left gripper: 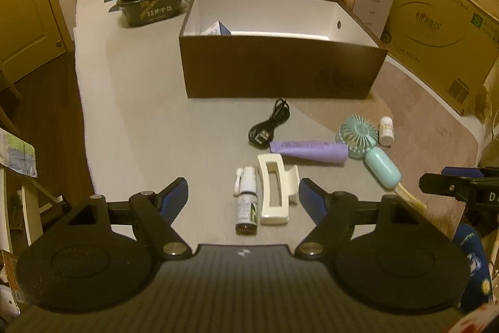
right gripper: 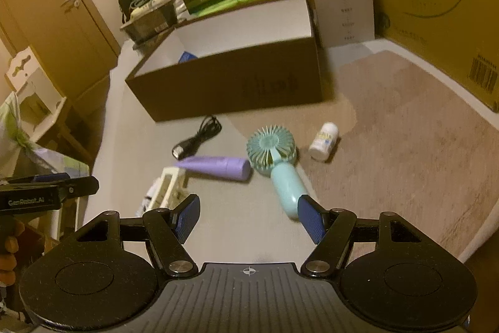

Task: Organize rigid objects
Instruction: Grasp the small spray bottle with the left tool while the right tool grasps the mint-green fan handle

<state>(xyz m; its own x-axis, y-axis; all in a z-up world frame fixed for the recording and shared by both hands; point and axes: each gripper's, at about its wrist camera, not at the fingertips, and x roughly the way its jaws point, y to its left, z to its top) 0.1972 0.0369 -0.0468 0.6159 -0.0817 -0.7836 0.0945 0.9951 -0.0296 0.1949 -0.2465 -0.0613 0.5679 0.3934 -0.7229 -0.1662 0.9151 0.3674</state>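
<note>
Left gripper (left gripper: 243, 195), jaws wide and empty, hovers over a spray bottle (left gripper: 246, 202) and white clip (left gripper: 274, 192). Right gripper (right gripper: 248, 216), also spread and holding nothing, sits above the fan (right gripper: 274, 158). Beyond lie a purple tube (left gripper: 308, 150), cable (left gripper: 269, 127), pill bottle (right gripper: 324, 141) and the open box (left gripper: 280, 67).
</note>
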